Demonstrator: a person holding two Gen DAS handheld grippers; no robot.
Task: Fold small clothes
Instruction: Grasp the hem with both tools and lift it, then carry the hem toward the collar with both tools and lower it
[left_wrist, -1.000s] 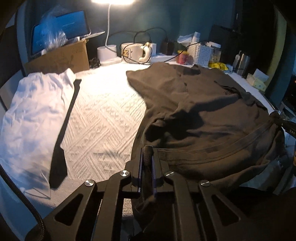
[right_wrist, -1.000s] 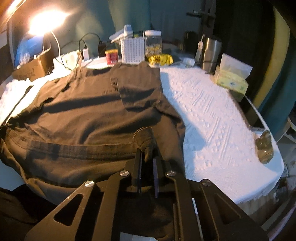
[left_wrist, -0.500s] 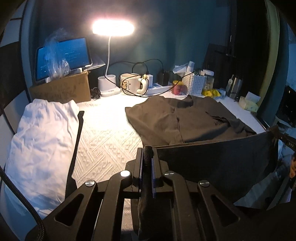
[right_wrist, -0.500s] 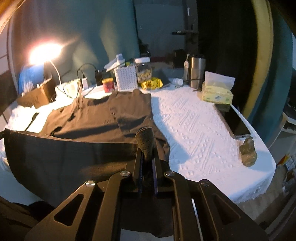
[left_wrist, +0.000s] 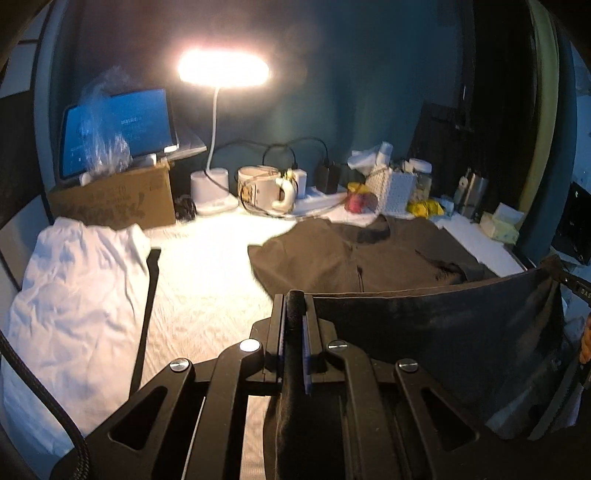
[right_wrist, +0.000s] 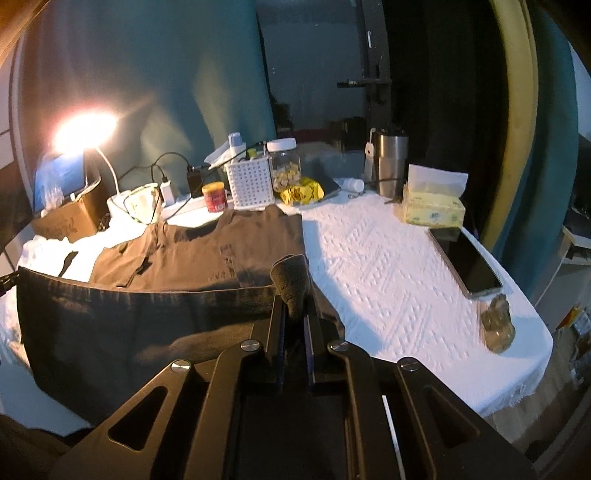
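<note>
Left gripper (left_wrist: 294, 314): jaws closed tight on a bunched corner of the dark shirt (left_wrist: 424, 332), with fabric protruding above the fingertips. Right gripper (right_wrist: 294, 314): jaws likewise clamped on the opposite corner of the same shirt (right_wrist: 147, 317), a knob of cloth standing up between them. The hem edge runs taut between the two grippers and is raised off the surface (right_wrist: 388, 266), hanging as a curtain toward the cameras. The far half of the shirt, collar end away from the grippers, lies flat on the white textured cloth covering the surface.

To the left of the shirt, apart from it, a white garment (left_wrist: 77, 306) lies crumpled beside a cardboard box (left_wrist: 110, 201). A lit desk lamp (left_wrist: 223, 70) stands behind, next to a mug (left_wrist: 262, 188) wrapped in cables. At the back edge are a white perforated basket (right_wrist: 251, 181), a red tin (right_wrist: 215, 196) and a clear jar (right_wrist: 283, 164). On the right side sit a steel tumbler (right_wrist: 390, 162), a tissue pack (right_wrist: 433, 206), a phone (right_wrist: 467, 262) lying flat, and a small brownish object (right_wrist: 498, 325) near the front edge; detail unclear.
</note>
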